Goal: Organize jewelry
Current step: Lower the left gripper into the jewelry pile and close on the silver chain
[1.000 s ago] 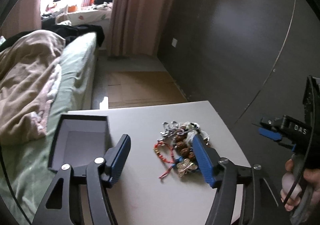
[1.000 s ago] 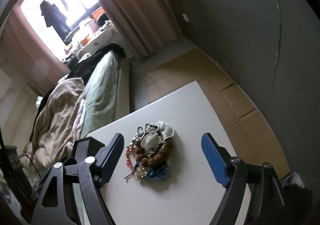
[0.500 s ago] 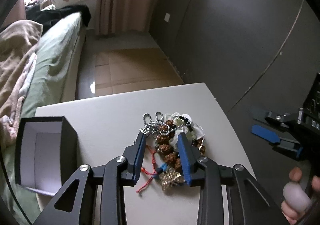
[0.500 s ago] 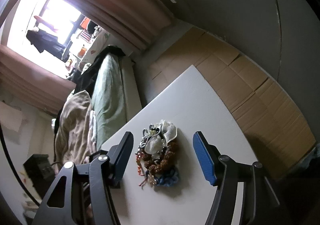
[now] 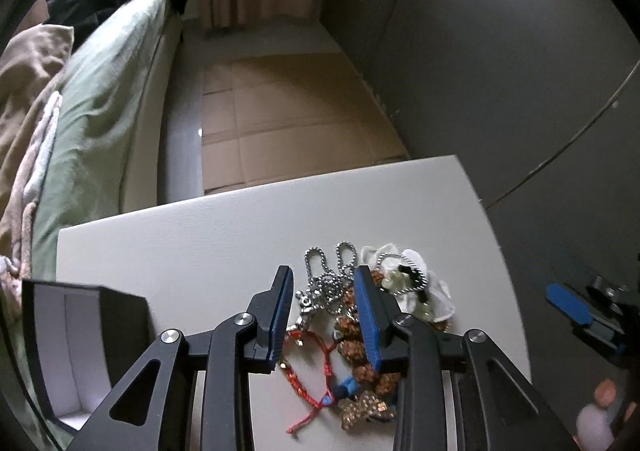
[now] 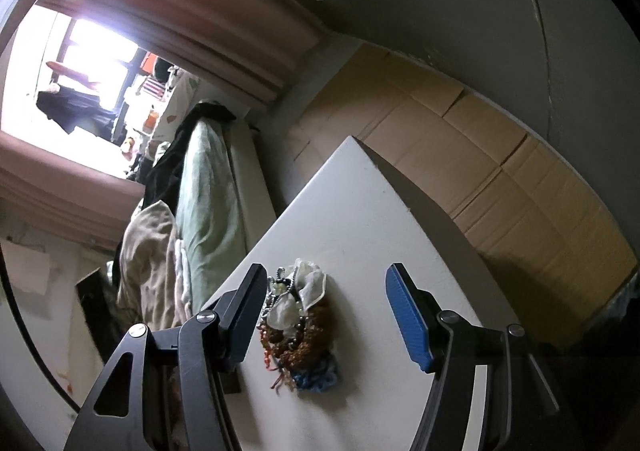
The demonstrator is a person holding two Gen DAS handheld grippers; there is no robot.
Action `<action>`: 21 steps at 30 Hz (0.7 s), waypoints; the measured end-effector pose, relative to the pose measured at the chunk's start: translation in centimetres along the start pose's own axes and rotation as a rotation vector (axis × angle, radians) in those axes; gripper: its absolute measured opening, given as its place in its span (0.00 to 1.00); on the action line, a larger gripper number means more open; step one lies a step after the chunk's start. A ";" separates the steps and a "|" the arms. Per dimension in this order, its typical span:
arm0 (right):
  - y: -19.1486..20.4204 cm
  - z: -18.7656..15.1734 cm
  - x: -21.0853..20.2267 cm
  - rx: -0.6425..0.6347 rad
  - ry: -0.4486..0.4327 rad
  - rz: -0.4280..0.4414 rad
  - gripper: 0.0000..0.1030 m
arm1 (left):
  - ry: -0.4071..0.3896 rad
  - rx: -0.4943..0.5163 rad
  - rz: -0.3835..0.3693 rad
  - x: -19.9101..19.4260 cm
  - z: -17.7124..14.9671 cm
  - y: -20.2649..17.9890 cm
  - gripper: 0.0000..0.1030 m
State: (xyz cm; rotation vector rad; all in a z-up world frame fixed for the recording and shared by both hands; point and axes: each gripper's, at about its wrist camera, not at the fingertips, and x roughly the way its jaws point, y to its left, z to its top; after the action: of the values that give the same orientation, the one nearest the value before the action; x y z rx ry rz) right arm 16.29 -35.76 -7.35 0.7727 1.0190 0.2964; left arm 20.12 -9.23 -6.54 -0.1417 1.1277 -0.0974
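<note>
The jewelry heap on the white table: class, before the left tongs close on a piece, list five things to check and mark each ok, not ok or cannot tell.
1. Left tongs have a piece between their pads: ok, the silver ball chain lies in the gap.
2. Pads pressing on the chain: cannot tell; a gap shows on both sides.
3. Chain free of its neighbours: not ok, it is tangled with the brown bead bracelet and red cord.
4. Open box ready to receive: ok, it stands open at the table's left.
5. Right tongs clear of the left: ok, they stand open and empty, with the heap between them.
</note>
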 end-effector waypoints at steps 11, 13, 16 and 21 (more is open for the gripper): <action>0.2 0.2 0.0 -0.020 0.014 0.001 0.62 | 0.112 0.006 0.060 3.3 -1.3 0.6 0.32; 0.5 0.1 0.2 -0.026 0.017 0.001 0.62 | 0.107 -0.001 0.060 3.7 -1.5 0.7 0.32; 0.7 -0.1 0.5 -0.039 0.030 0.003 0.62 | 0.081 0.022 0.068 3.6 -1.8 0.3 0.31; 1.2 -0.5 1.5 -0.058 0.065 0.010 0.62 | 0.087 0.025 0.052 3.2 -2.3 0.1 0.18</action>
State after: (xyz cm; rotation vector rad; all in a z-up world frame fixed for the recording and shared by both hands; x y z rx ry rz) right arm 16.76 -33.83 -7.68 0.7198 1.0635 0.3595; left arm 19.40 -9.73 -10.35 -0.0867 1.2155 -0.0719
